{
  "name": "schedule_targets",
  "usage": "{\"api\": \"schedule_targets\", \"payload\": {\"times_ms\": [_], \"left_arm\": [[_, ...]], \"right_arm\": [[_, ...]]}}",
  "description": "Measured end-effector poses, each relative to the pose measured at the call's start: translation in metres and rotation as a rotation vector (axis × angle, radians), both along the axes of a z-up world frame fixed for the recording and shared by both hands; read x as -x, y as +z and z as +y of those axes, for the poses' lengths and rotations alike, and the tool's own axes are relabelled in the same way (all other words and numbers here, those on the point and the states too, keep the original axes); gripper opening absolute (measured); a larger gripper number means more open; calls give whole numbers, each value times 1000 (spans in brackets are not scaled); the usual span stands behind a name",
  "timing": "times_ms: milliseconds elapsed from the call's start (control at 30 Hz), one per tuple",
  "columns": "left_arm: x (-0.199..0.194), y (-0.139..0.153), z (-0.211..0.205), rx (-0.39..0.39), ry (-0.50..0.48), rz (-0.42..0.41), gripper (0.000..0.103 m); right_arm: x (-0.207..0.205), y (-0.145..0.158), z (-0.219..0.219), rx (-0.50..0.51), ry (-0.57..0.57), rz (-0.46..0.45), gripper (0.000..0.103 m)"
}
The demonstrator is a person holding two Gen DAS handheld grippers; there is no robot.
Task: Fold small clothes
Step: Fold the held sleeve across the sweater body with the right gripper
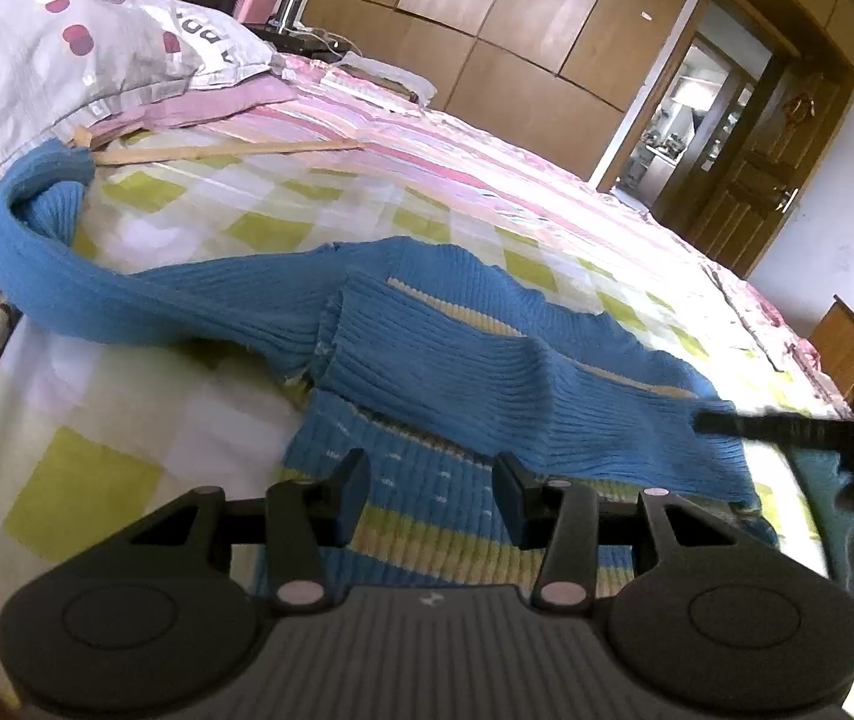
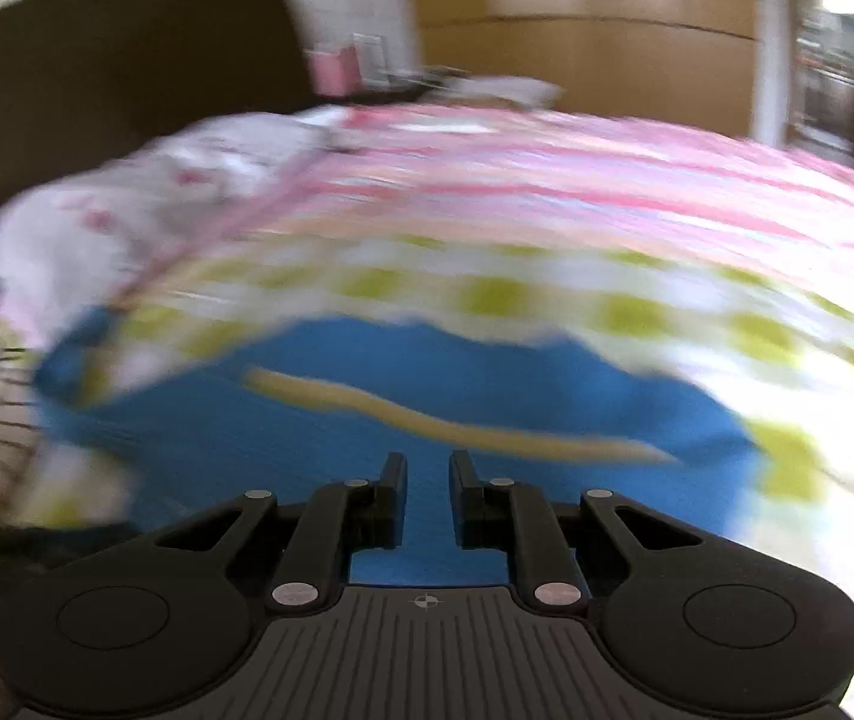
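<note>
Two grippers, my left gripper (image 1: 430,483) wide apart and my right gripper (image 2: 427,480) narrowly parted, hover over the blue sweater (image 1: 487,360) half-folded on the bed (image 1: 217,228); I'd pinch the outstretched sleeve (image 1: 37,252) near its cuff.

The blue sweater (image 1: 487,372) is thick ribbed knit, soft and bumpy. The checked bed sheet (image 1: 283,204) is smooth, thin cloth. The pillow (image 1: 67,60) is wrinkly cotton. The wardrobe (image 1: 517,18) and door (image 1: 745,180) are shiny brown wood. The left gripper (image 1: 430,480) is dull black plastic with small shiny metal pins.
</note>
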State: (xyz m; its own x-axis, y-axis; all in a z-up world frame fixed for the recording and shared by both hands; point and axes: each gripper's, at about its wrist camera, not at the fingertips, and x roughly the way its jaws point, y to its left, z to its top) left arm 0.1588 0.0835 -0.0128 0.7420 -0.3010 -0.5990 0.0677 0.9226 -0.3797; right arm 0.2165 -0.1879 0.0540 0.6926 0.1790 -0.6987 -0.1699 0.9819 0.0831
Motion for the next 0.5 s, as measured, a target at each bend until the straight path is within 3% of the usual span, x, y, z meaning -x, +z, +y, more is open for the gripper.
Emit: {"api": "schedule_targets", "payload": {"times_ms": [133, 233, 500], "left_arm": [[-3, -3, -6, -42, -6, -12, 50], [-6, -6, -8, -68, -8, -14, 50], [-10, -8, -11, -108, 17, -36, 50]], "right_arm": [[3, -28, -29, 109, -106, 50, 18], [6, -33, -42, 96, -130, 41, 10], [7, -32, -57, 81, -180, 42, 10]]}}
